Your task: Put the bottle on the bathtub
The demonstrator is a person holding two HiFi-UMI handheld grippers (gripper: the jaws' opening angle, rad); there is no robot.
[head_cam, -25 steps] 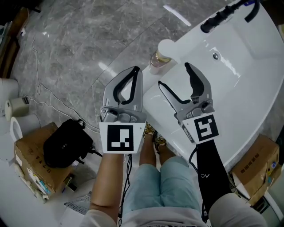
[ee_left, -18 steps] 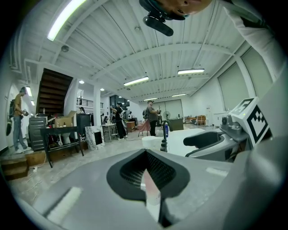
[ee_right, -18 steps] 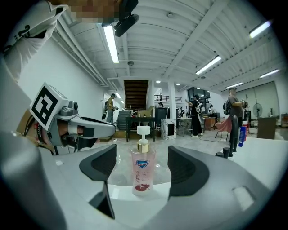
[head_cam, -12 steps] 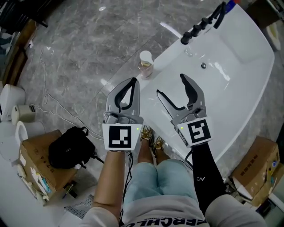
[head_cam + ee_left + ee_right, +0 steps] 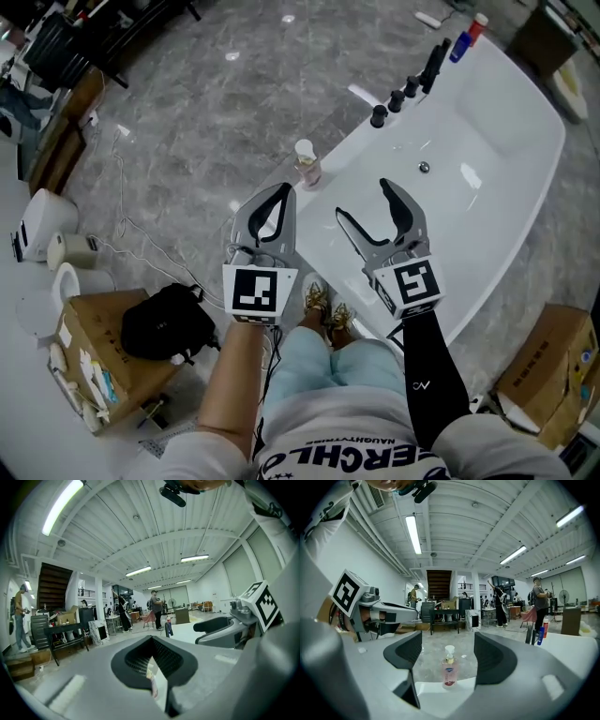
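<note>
A clear pump bottle (image 5: 305,162) with pinkish liquid and a white cap stands upright on the near corner rim of the white bathtub (image 5: 349,176). My left gripper (image 5: 280,193) hovers just short of it, jaws shut with nothing between them. My right gripper (image 5: 366,201) is open above the tub's near rim, to the right of the bottle. In the right gripper view the bottle (image 5: 449,671) stands free on the tub edge (image 5: 433,692), ahead of and between the open fingers (image 5: 407,651). In the left gripper view the gripper (image 5: 158,667) is closed.
Black tap handles (image 5: 403,89) and red and blue bottles (image 5: 466,37) line the tub's far rim. On the marble floor are a cardboard box (image 5: 94,347), a black bag (image 5: 164,323), a white appliance (image 5: 37,225) and cables. Another box (image 5: 553,375) stands right. People stand far off.
The head view has pulled up and back, so the bottle and tub look smaller and farther. The bottle stays on the rim. Neither gripper's jaws have changed.
</note>
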